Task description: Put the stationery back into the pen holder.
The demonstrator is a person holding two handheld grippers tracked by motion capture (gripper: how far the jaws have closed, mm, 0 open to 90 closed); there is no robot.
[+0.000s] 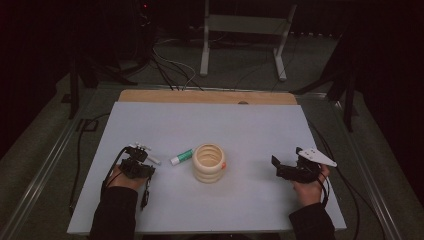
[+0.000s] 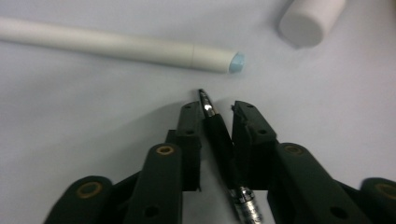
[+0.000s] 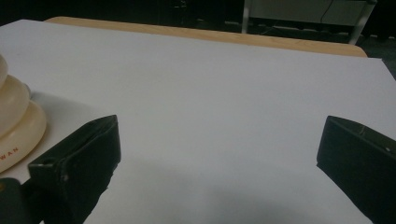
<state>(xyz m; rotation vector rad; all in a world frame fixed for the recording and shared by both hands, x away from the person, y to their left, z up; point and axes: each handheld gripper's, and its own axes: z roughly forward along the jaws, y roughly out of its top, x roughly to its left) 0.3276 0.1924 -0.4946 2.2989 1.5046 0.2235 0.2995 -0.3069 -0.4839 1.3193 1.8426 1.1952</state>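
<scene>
In the left gripper view my left gripper [image 2: 215, 109] is shut on a thin black pen [image 2: 219, 140], whose metal tip pokes out past the jaw ends just above the table. A white pen with a pale blue end [image 2: 116, 44] lies crosswise just beyond it. The white cap of a glue stick [image 2: 310, 21] sits farther off to the right. From above, the left gripper [image 1: 145, 160] is low at the table's left, near the white pen [image 1: 153, 160] and the green-bodied glue stick [image 1: 181, 157]. My right gripper [image 3: 219, 154] stands open over bare table, to the right [image 1: 276, 167] of the cup.
A cream ribbed cup [image 1: 209, 162] stands at the table's middle; its side appears at the left edge of the right gripper view [image 3: 14, 126]. The white table top [image 1: 210, 125] has a wooden strip [image 1: 207, 96] along its far edge. Cables and a metal stand lie on the floor beyond.
</scene>
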